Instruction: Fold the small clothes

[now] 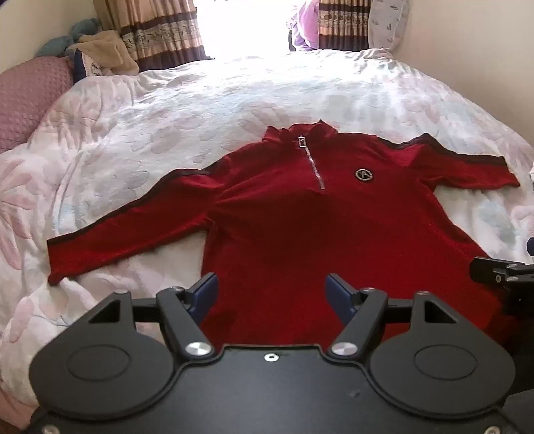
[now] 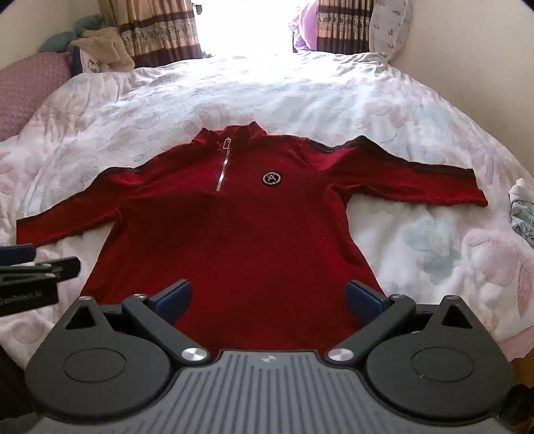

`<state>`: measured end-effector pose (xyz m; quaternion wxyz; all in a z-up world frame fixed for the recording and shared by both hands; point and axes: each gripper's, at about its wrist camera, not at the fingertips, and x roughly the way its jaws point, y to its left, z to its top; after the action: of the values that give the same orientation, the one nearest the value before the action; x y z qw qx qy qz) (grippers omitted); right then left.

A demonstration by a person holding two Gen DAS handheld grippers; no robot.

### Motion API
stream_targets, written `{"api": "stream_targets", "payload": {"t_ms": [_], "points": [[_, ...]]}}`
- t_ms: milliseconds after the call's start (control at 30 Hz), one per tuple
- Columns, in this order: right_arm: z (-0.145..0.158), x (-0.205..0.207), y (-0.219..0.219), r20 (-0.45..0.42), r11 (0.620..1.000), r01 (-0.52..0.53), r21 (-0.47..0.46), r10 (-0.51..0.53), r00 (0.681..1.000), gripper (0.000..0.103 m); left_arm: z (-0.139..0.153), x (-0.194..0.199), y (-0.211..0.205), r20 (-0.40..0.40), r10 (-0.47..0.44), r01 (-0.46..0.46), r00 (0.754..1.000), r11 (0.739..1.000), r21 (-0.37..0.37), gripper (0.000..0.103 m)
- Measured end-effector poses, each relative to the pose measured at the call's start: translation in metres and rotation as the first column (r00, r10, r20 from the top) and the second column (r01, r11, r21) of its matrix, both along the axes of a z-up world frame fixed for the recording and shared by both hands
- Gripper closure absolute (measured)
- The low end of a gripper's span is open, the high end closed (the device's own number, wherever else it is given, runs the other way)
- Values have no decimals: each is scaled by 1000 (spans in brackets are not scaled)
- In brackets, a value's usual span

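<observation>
A small red velvet top [image 1: 300, 233] [image 2: 227, 240] lies flat on the bed, front up, both sleeves spread out sideways. It has a short silver zip at the collar, a round black badge on the chest and dark stripes along the sleeves. My left gripper [image 1: 272, 293] hovers open over the lower hem, blue pads wide apart, nothing between them. My right gripper [image 2: 268, 298] is also open above the hem, its jaws spread wide and empty. Each gripper's black frame shows at the edge of the other's view.
The bed is covered by a white quilt with pale flowers [image 1: 200, 110] [image 2: 400, 110]. A pink pillow [image 1: 30, 100] and plush toys [image 1: 100, 50] sit at the far left. Curtains [image 2: 157, 30] flank a bright window behind the bed. Another piece of cloth [image 2: 522, 213] lies at the right edge.
</observation>
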<state>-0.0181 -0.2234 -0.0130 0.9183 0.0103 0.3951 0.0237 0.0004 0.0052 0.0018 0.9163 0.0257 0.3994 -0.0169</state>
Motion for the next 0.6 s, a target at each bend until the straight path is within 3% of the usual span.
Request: {"api": "stream_targets", "payload": {"t_ms": [133,267,600], "points": [[-2,0,-2,-4,1000,7,-6,-7,1000,0,0,-4,-14,7,-12,12,1000,999,47,31],[7,-5,1,19,1000,3,-19,-2,1000,0,0,-6,-7,7,4,-4,1000,1000,1,31],[14,-13,-1,40,1000,-9,-1,9,999,0,1,-8,-11,17,16,-16,1000,1000,7,31]]}}
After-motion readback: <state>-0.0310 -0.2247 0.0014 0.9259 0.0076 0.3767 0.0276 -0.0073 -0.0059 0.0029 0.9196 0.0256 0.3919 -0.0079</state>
